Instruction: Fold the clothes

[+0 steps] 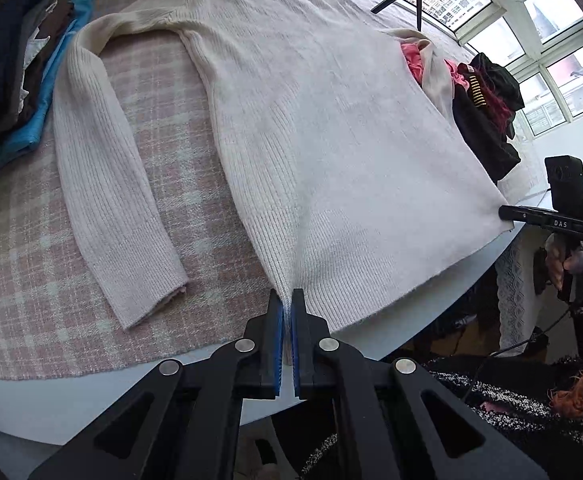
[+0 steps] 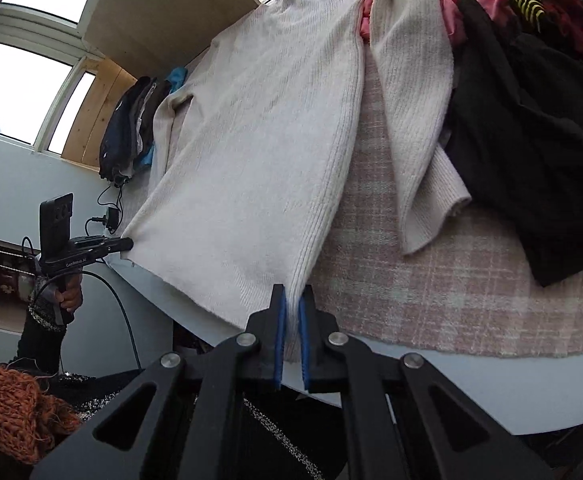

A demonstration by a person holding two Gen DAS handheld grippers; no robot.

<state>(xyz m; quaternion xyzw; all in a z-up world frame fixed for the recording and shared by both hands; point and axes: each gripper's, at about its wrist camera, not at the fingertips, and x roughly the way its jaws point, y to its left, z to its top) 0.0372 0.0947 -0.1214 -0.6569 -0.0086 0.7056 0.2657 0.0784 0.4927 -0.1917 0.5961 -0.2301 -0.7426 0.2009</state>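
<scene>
Cream ribbed-knit sweater (image 1: 311,120) spread flat on the pink plaid cloth (image 1: 31,260) covering the pale tabletop (image 1: 411,320), collar at the far side, hem at the near edge. Long axis running straight away from both tongs. Left tongs (image 1: 287,308) clamped on the hem's left corner, knit pinched between the blue pads. Right tongs (image 2: 292,304) likewise closed on the hem's right corner, fabric between them. Each hand nearest its own corner; probably set to carry the hem toward the collar. One sleeve lying alongside the body, the other draped toward a heap of black and pink garments (image 2: 531,100). Stack of dark and blue folded clothes (image 1: 23,80) at far left. Bright windows (image 1: 551,40) beyond.
</scene>
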